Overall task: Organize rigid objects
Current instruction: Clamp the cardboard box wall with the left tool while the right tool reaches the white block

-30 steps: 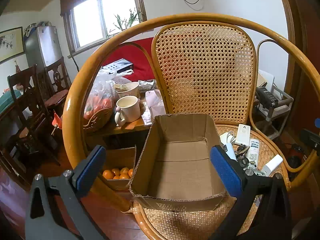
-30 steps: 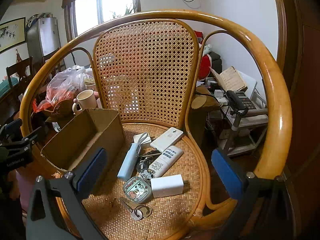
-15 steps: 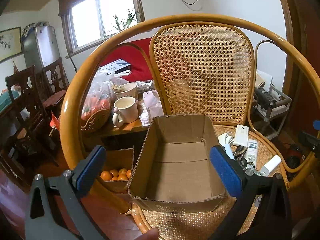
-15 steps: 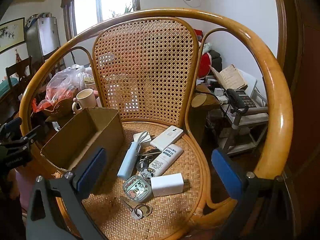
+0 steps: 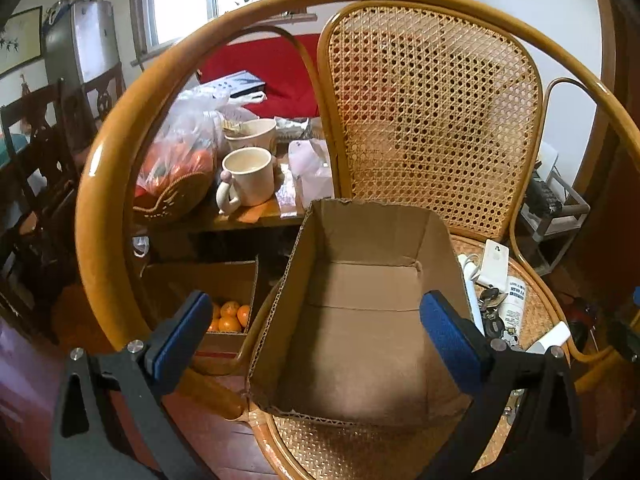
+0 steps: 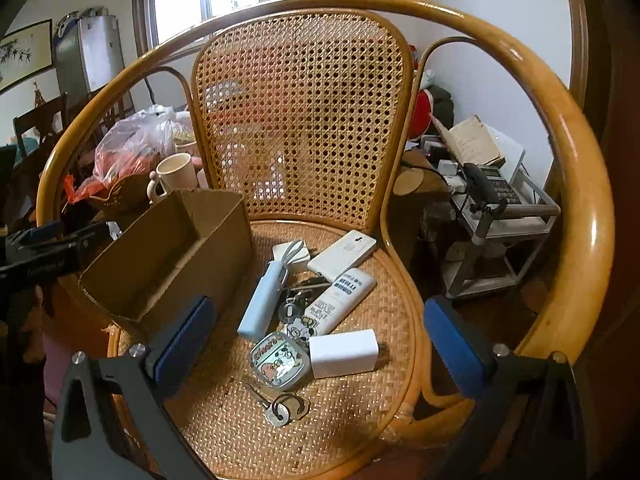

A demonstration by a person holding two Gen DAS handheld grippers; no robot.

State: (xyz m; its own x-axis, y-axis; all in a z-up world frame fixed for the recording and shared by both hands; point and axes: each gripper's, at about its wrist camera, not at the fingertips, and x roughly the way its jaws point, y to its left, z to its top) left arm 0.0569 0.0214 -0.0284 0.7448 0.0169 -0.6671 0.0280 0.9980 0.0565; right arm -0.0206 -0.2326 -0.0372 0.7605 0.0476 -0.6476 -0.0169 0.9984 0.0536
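Note:
An empty cardboard box (image 5: pixel 360 320) (image 6: pixel 168 256) stands on the left of a rattan chair seat (image 6: pixel 360 408). To its right lie a light blue stick-shaped device (image 6: pixel 262 300), a white tube (image 6: pixel 344 296), a white phone (image 6: pixel 342 254), a white charger block (image 6: pixel 344 353), a cartoon-printed tin (image 6: pixel 280 359), keys (image 6: pixel 280 406) and a white power bank with cable (image 6: pixel 292 254). My left gripper (image 5: pixel 316 340) hangs open in front of the box, nothing in it. My right gripper (image 6: pixel 316 344) is open above the seat's front, nothing held.
The chair's curved arm rails (image 6: pixel 576 184) (image 5: pixel 108 184) ring the seat. A side table to the left holds a cream mug (image 5: pixel 248 178) and a bag of oranges (image 5: pixel 176 160). A box of oranges (image 5: pixel 228 316) sits below. A metal stand with a telephone (image 6: pixel 492 190) is at right.
Both cameras have drifted slightly nearer the chair; the box looks a bit larger in the left wrist view. No object on the seat has moved, and both grippers stay open.

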